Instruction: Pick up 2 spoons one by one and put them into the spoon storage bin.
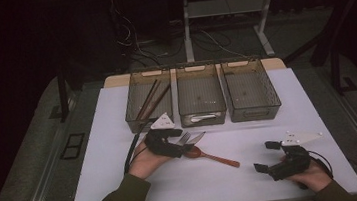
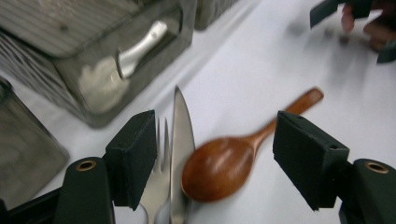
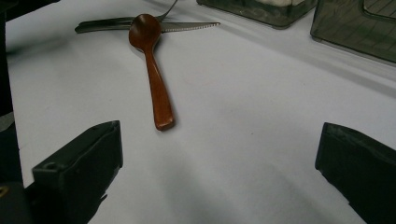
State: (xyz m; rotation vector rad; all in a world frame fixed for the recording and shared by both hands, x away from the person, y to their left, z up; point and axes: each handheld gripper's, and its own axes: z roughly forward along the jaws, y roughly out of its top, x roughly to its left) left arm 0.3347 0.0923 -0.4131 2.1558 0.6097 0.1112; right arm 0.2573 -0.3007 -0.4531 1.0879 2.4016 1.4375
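Observation:
A brown wooden spoon [image 1: 212, 156] lies on the white table top [image 1: 125, 186], its bowl resting against a steel knife [image 1: 196, 138] and a steel fork [image 1: 184, 137]. My left gripper [image 1: 178, 141] hovers open just over that pile; in the left gripper view its jaws straddle the fork [image 2: 156, 186], the knife [image 2: 181, 140] and the spoon bowl [image 2: 217, 168]. At the table's right front my right gripper [image 1: 266, 156] is open and holds nothing. The right gripper view looks along the table at the spoon [image 3: 152, 60] and the knife [image 3: 189, 26].
Three clear bins stand in a row at the back: the left bin [image 1: 133, 116] holds brown chopsticks [image 1: 152, 99], the middle bin [image 1: 203, 119] a white spoon [image 1: 202, 118], the right bin [image 1: 251, 92] nothing I can see. Bare table lies between the grippers.

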